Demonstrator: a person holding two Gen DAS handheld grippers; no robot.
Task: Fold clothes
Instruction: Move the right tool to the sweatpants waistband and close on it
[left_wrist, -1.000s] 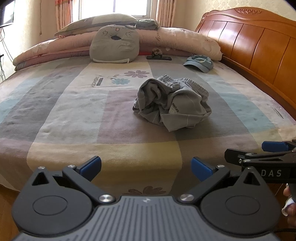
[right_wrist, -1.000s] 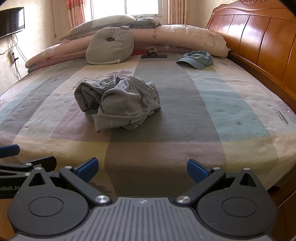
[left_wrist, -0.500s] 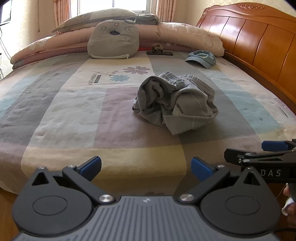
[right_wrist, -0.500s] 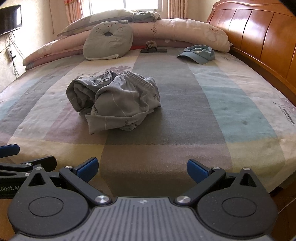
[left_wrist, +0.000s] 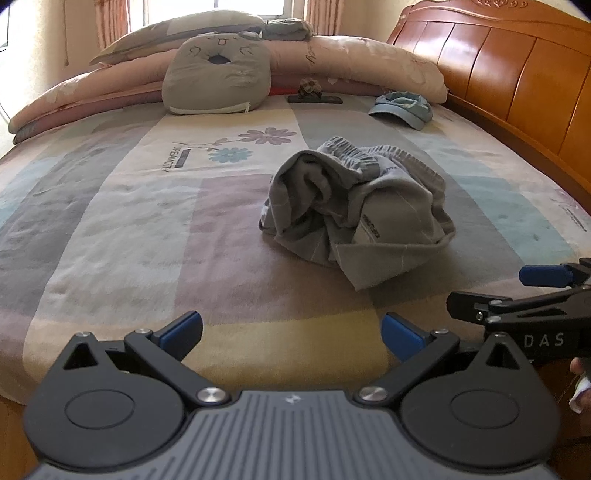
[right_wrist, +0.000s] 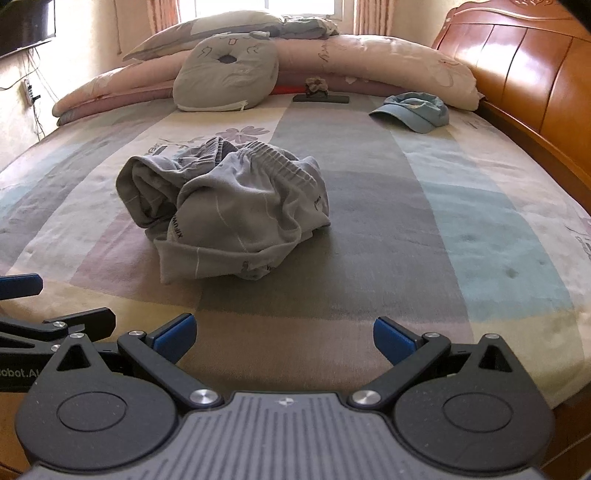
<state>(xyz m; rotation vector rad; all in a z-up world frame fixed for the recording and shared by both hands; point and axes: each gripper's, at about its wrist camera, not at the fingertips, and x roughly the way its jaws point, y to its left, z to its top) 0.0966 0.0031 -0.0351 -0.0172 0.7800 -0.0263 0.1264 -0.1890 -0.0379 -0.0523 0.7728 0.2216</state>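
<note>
A crumpled pair of grey shorts (left_wrist: 354, 218) (right_wrist: 229, 210) lies in a heap in the middle of the bed, its elastic waistband toward the pillows. My left gripper (left_wrist: 291, 332) hovers over the bed's near edge, open and empty, with the shorts ahead and slightly right. My right gripper (right_wrist: 284, 336) is also open and empty, with the shorts ahead and to its left. The right gripper's fingers (left_wrist: 543, 275) show at the right edge of the left wrist view. Part of the left gripper's fingers (right_wrist: 22, 284) shows at the left edge of the right wrist view.
The patchwork bedspread (left_wrist: 110, 221) covers the bed. A grey cushion (left_wrist: 218, 74), rolled quilts and pillows (right_wrist: 388, 62) line the far end. A blue cap (left_wrist: 402, 107) (right_wrist: 413, 110) and a dark flat item (left_wrist: 314, 98) lie near them. A wooden headboard (left_wrist: 517, 74) runs along the right.
Both grippers have moved forward over the bed toward the shorts, which now appear larger and closer. The jaws have stayed open.
</note>
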